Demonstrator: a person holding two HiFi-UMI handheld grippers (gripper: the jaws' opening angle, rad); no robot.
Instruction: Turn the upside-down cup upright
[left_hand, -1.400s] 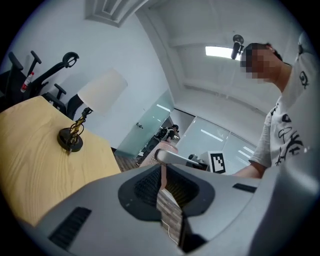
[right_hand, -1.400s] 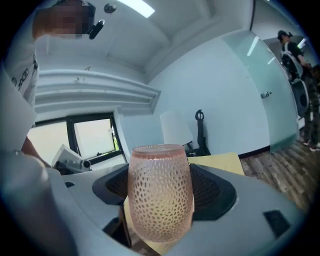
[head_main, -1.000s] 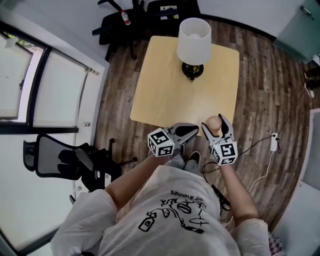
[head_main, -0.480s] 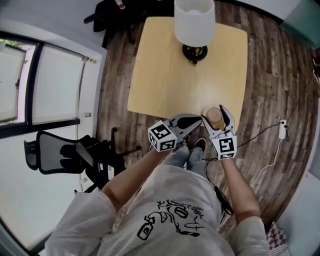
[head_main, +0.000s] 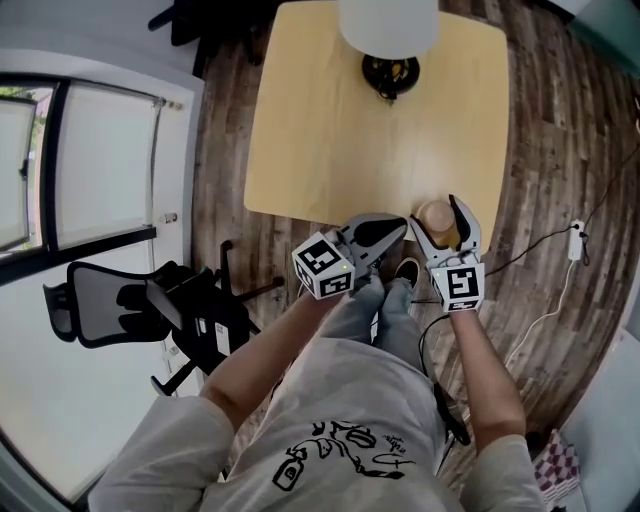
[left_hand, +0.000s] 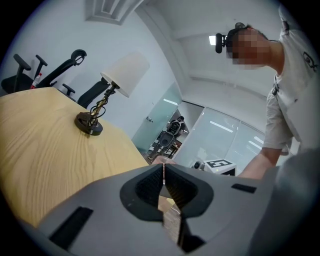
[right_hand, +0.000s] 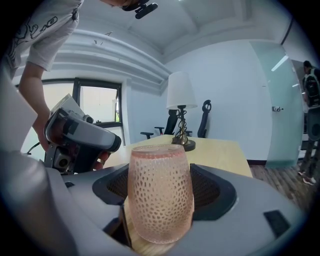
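While level, right tool (head_main: 440, 222) clasps cup (right_hand: 160, 192).

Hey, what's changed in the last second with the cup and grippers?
The right gripper, shut on the cup, has turned it: a second ago its rounded side showed from above, now its mouth faces up and its base seems to rest on the table near the edge. The left gripper stays shut and empty beside it; the lamp stands where it was.

Cup (head_main: 437, 217) before lamp (head_main: 388, 25) on table (head_main: 320, 130)
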